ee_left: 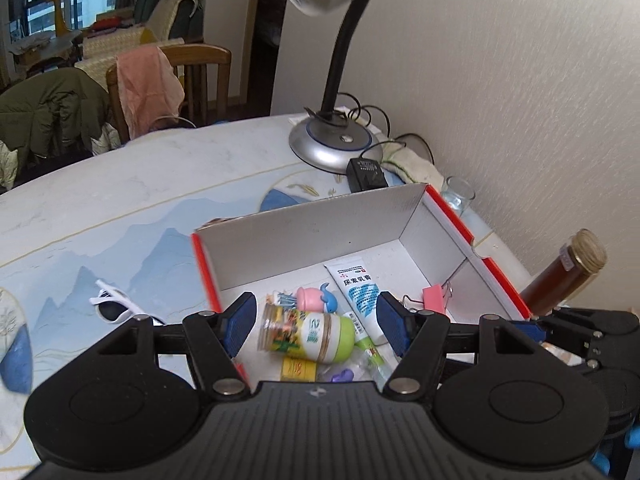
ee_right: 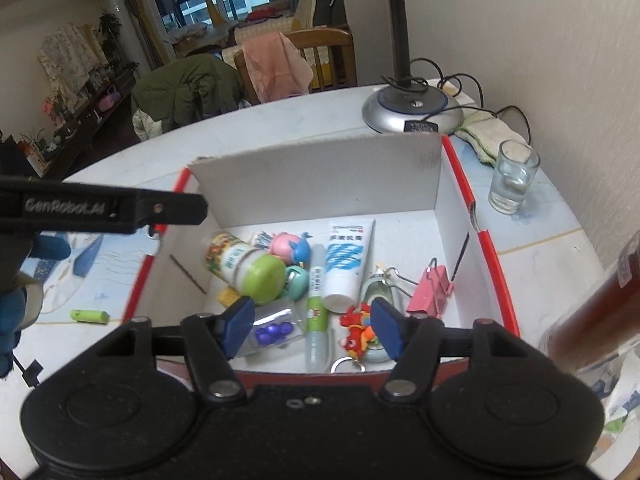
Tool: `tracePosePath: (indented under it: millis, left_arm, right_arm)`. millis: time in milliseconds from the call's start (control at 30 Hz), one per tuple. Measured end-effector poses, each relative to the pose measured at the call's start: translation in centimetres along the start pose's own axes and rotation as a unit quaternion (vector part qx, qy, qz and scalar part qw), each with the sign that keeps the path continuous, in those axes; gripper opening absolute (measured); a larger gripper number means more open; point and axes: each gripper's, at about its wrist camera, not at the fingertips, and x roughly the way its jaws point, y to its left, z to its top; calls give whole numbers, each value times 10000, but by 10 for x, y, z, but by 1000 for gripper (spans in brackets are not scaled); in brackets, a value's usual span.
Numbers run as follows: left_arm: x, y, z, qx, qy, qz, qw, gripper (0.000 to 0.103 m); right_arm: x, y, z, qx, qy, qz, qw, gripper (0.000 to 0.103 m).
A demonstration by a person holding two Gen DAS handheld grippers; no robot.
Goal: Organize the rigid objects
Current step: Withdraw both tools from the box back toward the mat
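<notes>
Nearest the left wrist camera, the left gripper (ee_left: 316, 322) hangs above the near end of a red-edged cardboard box (ee_left: 404, 216) with its blue pads (ee_left: 240, 320) parted and nothing pressed between them. Below the gap a green-capped bottle (ee_left: 308, 334) lies on its side in the box, beside a white cream tube (ee_left: 358, 292), a pink and blue toy (ee_left: 316, 298) and a pink binder clip (ee_left: 434, 296). White sunglasses (ee_left: 114, 304) lie on the desk (ee_left: 140, 200) left of the box, a lamp base (ee_left: 332, 144) stands beyond it, and a brown jar (ee_left: 564, 276) stands at its right. From the right wrist camera, the right gripper (ee_right: 314, 326) is likewise held apart and empty over the box's near edge. Under it lie a green glue stick (ee_right: 316, 320), a red dragon keychain (ee_right: 356, 332) and purple pieces in a clear packet (ee_right: 272, 330). A small glass (ee_right: 512, 176) stands on the desk right of the box, and a green lighter-like item (ee_right: 90, 315) lies on its left. One finger of the left gripper crosses the left side of this view.
</notes>
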Motion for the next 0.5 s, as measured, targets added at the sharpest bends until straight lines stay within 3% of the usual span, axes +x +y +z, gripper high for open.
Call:
tracePosePath:
  millis: [67, 233, 367, 500]
  left_arm:
    - [-12, 6, -6, -32, -43, -13, 10000, 66]
    - [-40, 26, -23, -43, -155, 28, 9999, 66]
    - [-59, 49, -37, -106, -272, 143, 9995, 78]
    - [-75, 75, -49, -189, -275, 153, 9993, 79]
  right_arm:
    - [-6, 6, -1, -2, -58, -39, 10000, 78]
    - [-19, 28, -3, -46, -116, -16, 9999, 83]
    - [-25, 46, -6, 31, -162, 26, 9999, 85]
    - [-29, 68, -10, 91, -179, 62, 9998, 87]
